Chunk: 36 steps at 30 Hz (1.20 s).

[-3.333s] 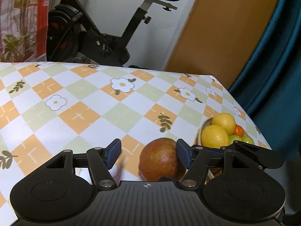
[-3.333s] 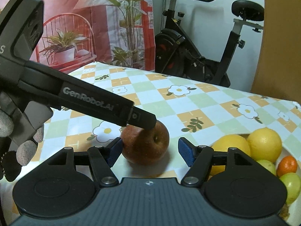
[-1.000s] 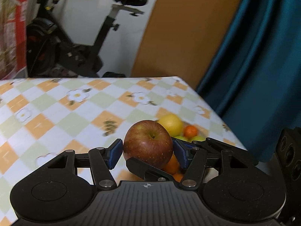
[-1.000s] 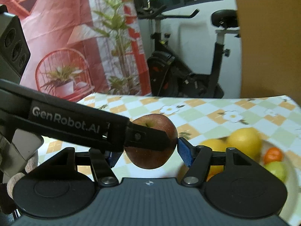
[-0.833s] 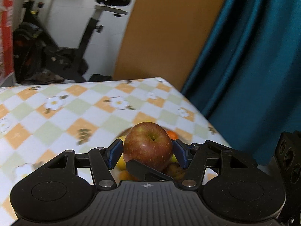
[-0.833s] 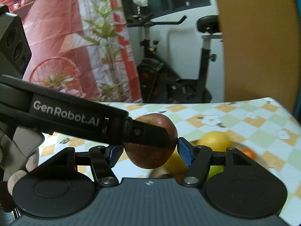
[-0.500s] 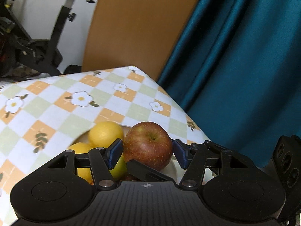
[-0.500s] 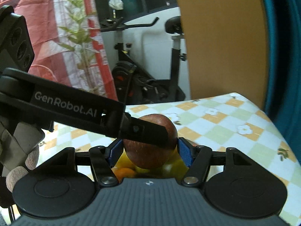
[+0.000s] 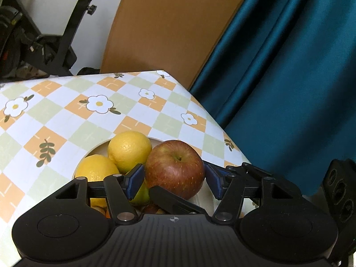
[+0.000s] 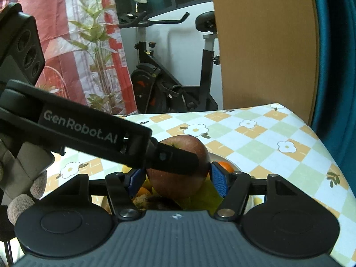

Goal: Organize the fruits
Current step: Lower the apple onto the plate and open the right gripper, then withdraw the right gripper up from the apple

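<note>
Apple (image 9: 174, 168) is gripped from crossed directions by left gripper (image 9: 174, 179) and right gripper (image 10: 177, 179), held directly above the fruit-filled bowl (image 9: 245, 207); lowering is judged next.

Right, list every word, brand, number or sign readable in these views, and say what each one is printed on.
"GenRobot.AI": white lettering on the black arm of the left gripper, seen in the right wrist view as it reaches across the apple.
No other text, number or sign can be read in either view.
</note>
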Each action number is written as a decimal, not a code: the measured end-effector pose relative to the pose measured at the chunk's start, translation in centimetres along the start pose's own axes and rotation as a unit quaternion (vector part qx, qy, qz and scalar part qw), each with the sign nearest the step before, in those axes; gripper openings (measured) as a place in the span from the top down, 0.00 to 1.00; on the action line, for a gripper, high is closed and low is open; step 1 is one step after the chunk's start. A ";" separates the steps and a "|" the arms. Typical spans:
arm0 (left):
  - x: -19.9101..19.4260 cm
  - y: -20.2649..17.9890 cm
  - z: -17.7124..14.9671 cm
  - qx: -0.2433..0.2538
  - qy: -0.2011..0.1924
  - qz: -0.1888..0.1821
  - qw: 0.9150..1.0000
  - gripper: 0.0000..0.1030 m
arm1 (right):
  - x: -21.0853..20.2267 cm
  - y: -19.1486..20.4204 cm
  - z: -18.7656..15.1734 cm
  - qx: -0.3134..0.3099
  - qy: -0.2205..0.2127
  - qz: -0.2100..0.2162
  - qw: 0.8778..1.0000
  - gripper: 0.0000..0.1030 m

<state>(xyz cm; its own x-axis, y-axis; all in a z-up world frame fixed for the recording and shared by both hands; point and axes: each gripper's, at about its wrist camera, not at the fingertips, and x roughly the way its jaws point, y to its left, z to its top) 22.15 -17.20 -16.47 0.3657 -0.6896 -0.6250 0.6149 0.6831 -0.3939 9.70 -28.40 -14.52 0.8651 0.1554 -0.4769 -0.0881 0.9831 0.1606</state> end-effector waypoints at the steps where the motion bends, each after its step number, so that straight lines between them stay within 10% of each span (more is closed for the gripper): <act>1: 0.1 0.0 0.1 -0.002 0.001 -0.001 1.000 0.39 | 0.1 0.0 0.0 -0.001 -0.001 0.000 1.000 0.36; 36: -4.7 0.8 0.2 0.016 -0.065 0.085 0.994 0.19 | -0.2 0.3 0.8 -0.003 0.002 -0.034 0.999 0.10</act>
<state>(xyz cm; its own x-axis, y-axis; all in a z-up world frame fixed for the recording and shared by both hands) 21.05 -13.42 -13.72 0.5514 -0.5917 -0.5880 0.5581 0.7856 -0.2671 9.94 -28.21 -13.70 0.8674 0.0888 -0.4896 -0.0320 0.9919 0.1233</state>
